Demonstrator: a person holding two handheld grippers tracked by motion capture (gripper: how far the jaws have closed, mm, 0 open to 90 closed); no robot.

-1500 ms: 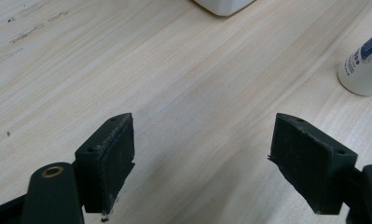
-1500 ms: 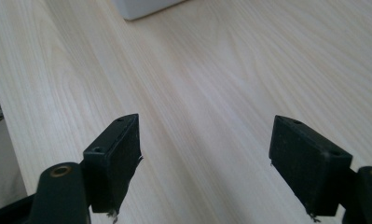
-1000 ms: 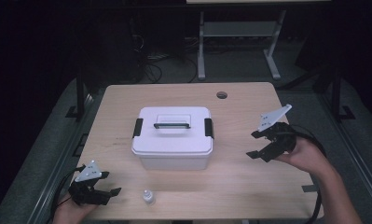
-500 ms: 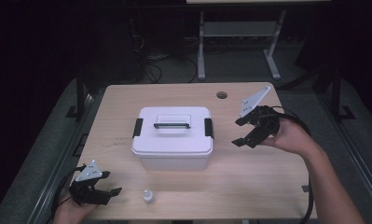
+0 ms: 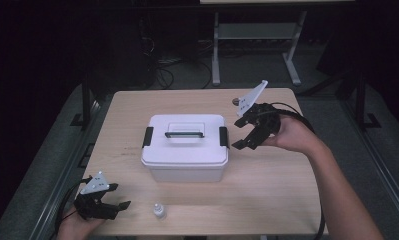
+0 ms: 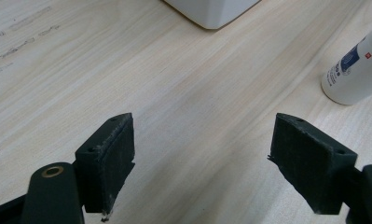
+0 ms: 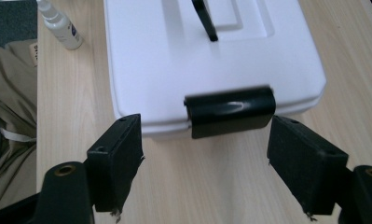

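Observation:
A white lidded box [image 5: 184, 145] with a black handle [image 5: 184, 134] and black side latches stands mid-table. My right gripper [image 5: 243, 137] is open just right of the box, its jaws either side of the right latch [image 7: 229, 111] but short of it. The box lid [image 7: 207, 51] lies beyond in the right gripper view. My left gripper [image 5: 118, 200] rests open at the table's front left corner. A small white dropper bottle [image 5: 159, 211] stands to its right, also the bottle [image 6: 356, 67] in the left gripper view.
The wooden table [image 5: 287, 190] has bare room in front of and to the right of the box. A small dark round disc [image 5: 235, 102] lies near the back right. A metal stand [image 5: 252, 45] is on the floor behind.
My right gripper has moved left and toward the box, from the table's right side to the right latch. The left gripper has stayed put.

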